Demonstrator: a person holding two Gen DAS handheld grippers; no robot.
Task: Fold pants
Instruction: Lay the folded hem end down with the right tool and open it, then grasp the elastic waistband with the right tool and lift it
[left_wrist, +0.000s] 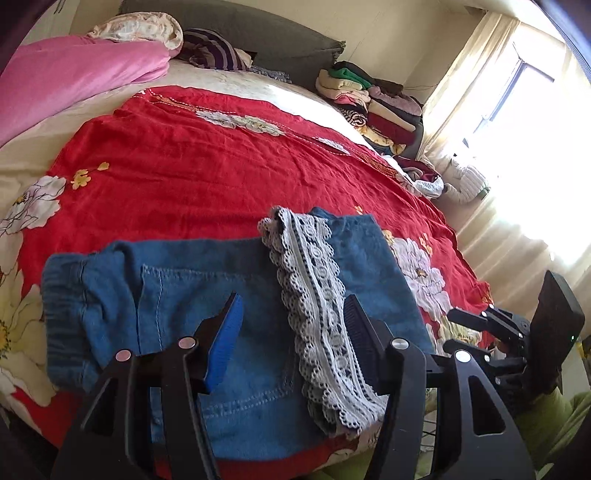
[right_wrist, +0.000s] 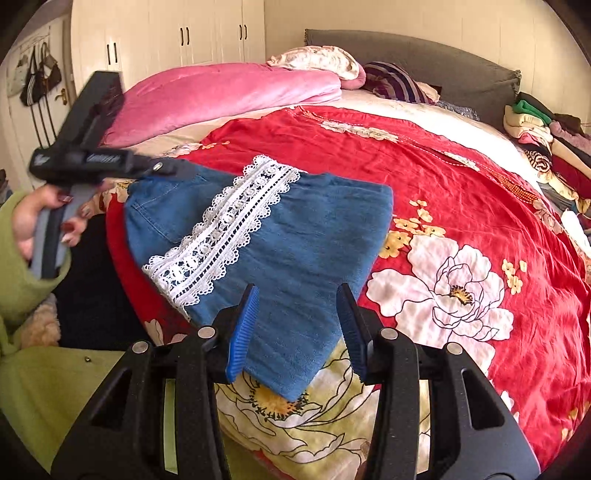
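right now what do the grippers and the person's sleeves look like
Both are black plastic two-finger tools with silver pivot bolts. The left gripper has ribbed pads, one bright blue, the other dark in shadow. The right gripper has ribbed blue pads on both fingers. In the right wrist view the left tool has a grey handle, and the hand holding it wears a light green sleeve and nail polish.

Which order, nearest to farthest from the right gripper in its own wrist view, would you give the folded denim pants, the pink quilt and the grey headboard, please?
From the right gripper, jaws open:
1. Folded denim pants, directly under and ahead of the fingers, on the red floral bedspread.
2. Pink quilt, farther up the bed, to the left.
3. Grey headboard, at the far end against the wall.
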